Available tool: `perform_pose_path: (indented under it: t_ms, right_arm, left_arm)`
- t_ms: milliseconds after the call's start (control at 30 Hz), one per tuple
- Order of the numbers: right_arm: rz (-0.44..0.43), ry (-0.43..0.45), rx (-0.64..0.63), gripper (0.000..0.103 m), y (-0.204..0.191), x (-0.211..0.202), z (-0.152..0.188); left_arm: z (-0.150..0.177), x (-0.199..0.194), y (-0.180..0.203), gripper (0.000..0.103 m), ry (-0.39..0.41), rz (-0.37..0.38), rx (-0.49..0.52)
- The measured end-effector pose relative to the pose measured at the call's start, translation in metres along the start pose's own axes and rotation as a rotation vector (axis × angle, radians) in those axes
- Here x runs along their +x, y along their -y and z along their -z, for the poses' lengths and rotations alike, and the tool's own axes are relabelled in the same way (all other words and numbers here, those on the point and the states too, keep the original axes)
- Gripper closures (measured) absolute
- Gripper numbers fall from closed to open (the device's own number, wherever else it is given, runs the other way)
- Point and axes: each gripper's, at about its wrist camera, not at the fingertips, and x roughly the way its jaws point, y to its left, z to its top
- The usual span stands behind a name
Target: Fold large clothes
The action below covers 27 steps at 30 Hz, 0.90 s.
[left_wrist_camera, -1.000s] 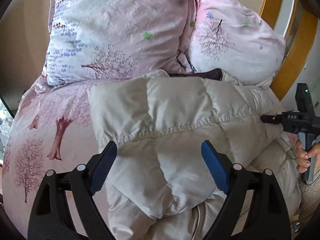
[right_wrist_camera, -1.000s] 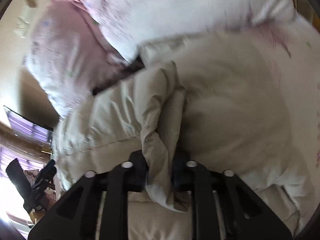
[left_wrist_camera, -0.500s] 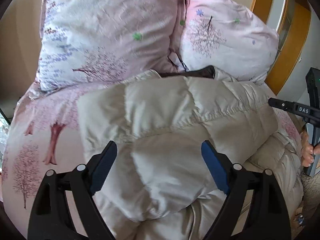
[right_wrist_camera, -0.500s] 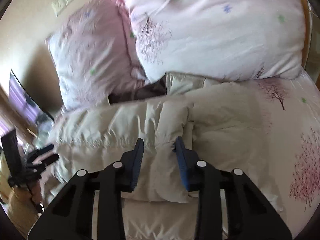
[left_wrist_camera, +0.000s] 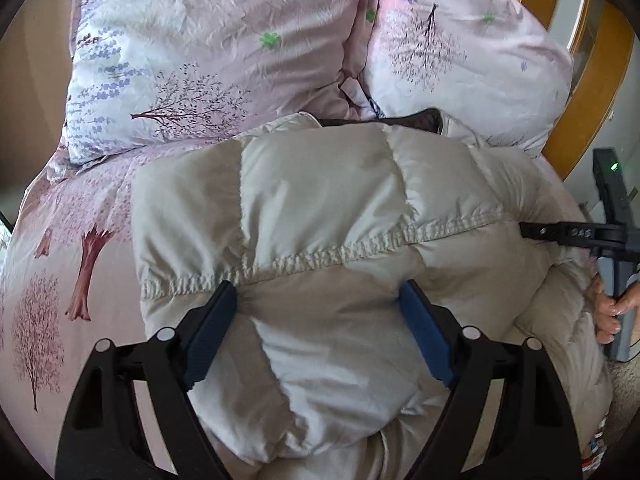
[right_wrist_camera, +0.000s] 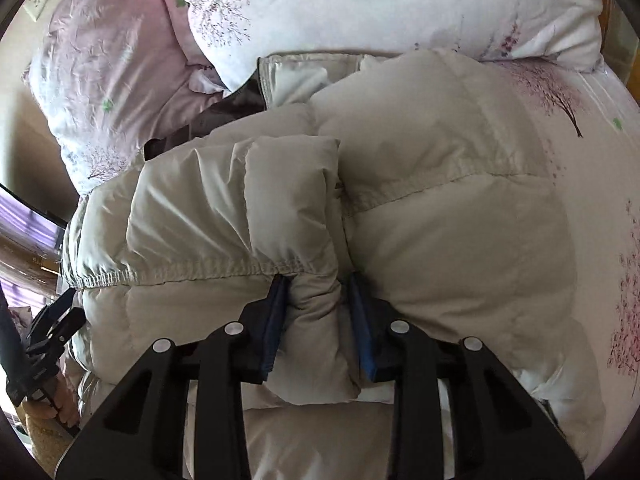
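Cream puffer jacket (left_wrist_camera: 320, 216) lies folded on the bed (left_wrist_camera: 60, 240), near two pink tree-print pillows (left_wrist_camera: 208, 48) at the far end. Left tool (left_wrist_camera: 316, 320) is wide, jaws closing, a jacket bulge between the blue pads; pads look like they touch the fabric at the sides, firm grip not clear. Right tool (right_wrist_camera: 316, 312) is narrow, pads pinching a fold of the jacket sleeve (right_wrist_camera: 240, 208). A hand (left_wrist_camera: 612, 308) holds the right tool at the bed's right edge.

Left claw (left_wrist_camera: 316, 312) closing, wide; right claw (right_wrist_camera: 318, 306) seemingly pinching.
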Motion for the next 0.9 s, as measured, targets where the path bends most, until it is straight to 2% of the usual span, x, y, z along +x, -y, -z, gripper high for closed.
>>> perform_pose_path:
  t_ms: [67, 167, 233, 300, 400, 533, 700, 833, 900]
  right_arm:
    - [-0.001, 0.013, 0.004, 0.069, 0.002, -0.012, 0.002]
    - [-0.023, 0.067, 0.003, 0.055, 0.009, -0.045, 0.013]
    - [-0.046, 0.116, 0.005, 0.034, 0.024, -0.072, 0.023]
    - [-0.073, 0.153, 0.001, 0.021, 0.039, -0.096, 0.035]
    - [-0.096, 0.197, -0.006, 0.008, 0.065, -0.128, 0.057]
    - [-0.063, 0.232, 0.013, 0.001, 0.108, -0.159, 0.089]
    - [-0.087, 0.225, 0.118, 0.001, 0.156, -0.167, 0.123]
    - [-0.159, 0.177, 0.178, 0.001, 0.181, -0.165, 0.146]
    - [-0.185, 0.154, 0.183, 0.001, 0.185, -0.161, 0.154]
  left_arm:
    - [0.004, -0.017, -0.003, 0.024, 0.032, 0.024, -0.023]
    - [0.016, -0.056, -0.015, 0.019, 0.142, 0.038, -0.063]
    - [0.03, -0.084, -0.026, 0.008, 0.218, 0.018, -0.088]
    - [0.047, -0.106, -0.037, 0.002, 0.255, -0.009, -0.092]
    - [0.077, -0.131, -0.051, 0.002, 0.273, -0.039, -0.109]
    - [0.126, -0.154, -0.069, 0.002, 0.292, -0.017, -0.141]
    - [0.181, -0.155, -0.079, 0.002, 0.184, -0.028, -0.165]
    - [0.207, -0.145, -0.087, 0.002, 0.068, 0.025, -0.269]
    - [0.215, -0.145, -0.091, 0.002, 0.062, 0.065, -0.303]
